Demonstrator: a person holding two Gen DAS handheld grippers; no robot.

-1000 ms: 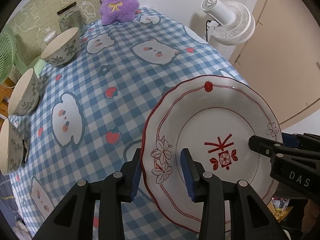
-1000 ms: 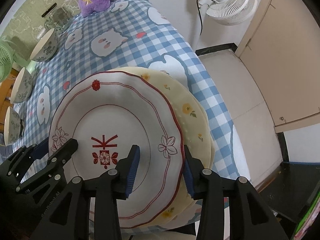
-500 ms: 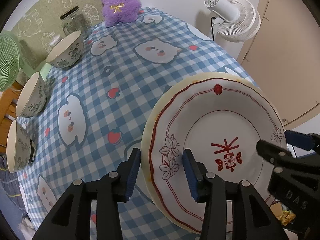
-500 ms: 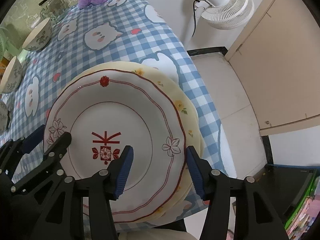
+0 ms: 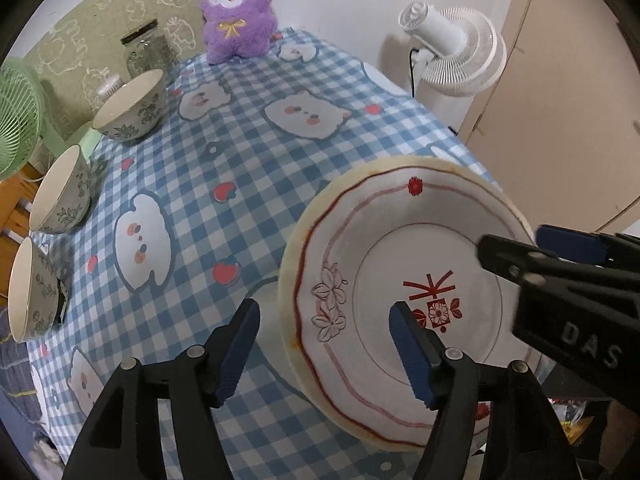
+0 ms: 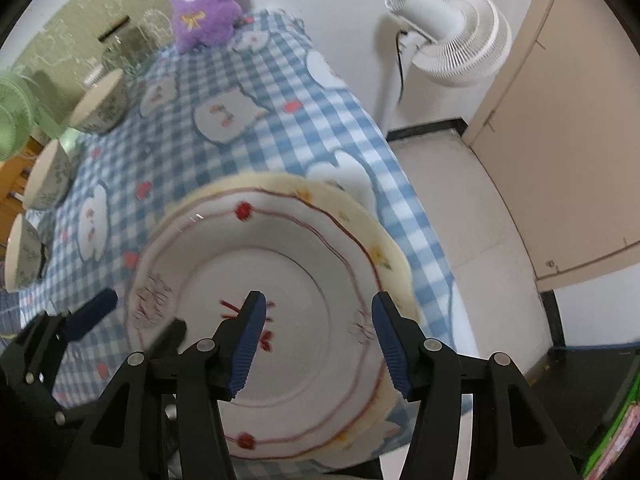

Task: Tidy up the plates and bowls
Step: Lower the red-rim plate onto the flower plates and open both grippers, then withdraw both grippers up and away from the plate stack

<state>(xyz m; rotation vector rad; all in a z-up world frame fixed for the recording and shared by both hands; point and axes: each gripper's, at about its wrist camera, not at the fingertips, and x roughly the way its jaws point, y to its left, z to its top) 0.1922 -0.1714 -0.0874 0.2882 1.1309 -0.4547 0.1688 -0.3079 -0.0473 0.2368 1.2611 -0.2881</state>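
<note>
Your left gripper (image 5: 323,344) sits nearest, fingers spread wide: the left finger (image 5: 240,344) hangs over the tablecloth (image 5: 256,160), the right one (image 5: 408,350) over the red-pattern plate (image 5: 400,264), w/ the plate's rim at about 9 o'clock in the gap between them, neither pad gripping it. Your right gripper (image 6: 316,340) is likewise spread open, both fingers hovering above the same plate; its left finger (image 6: 248,336) is over the plate's centre mark, its right finger (image 6: 390,344) over the rim at roughly 3 o'clock. Right wrist view is blurred, so I can't tell if either pad touches.

The red-pattern plate lies stacked on a cream plate (image 6: 384,256) w/ small yellow flowers; only the cream rim shows around it. Both sit at the near right part of the table, the stack reaching to the cloth's edge.

Further out at approx 9–10 o'clock, three bowls line the table's left edge: near bowl (image 5: 30,290), middle bowl (image 5: 62,192), far bowl (image 5: 132,108), all apart from each other.

Beyond them, a glass jar (image 5: 150,54) and, at 12 o'clock at the far end, a purple plush (image 5: 238,10). A green fan (image 5: 16,120) is off the left edge; a white fan (image 5: 452,56) stands by the wall at 1 o'clock.
</note>
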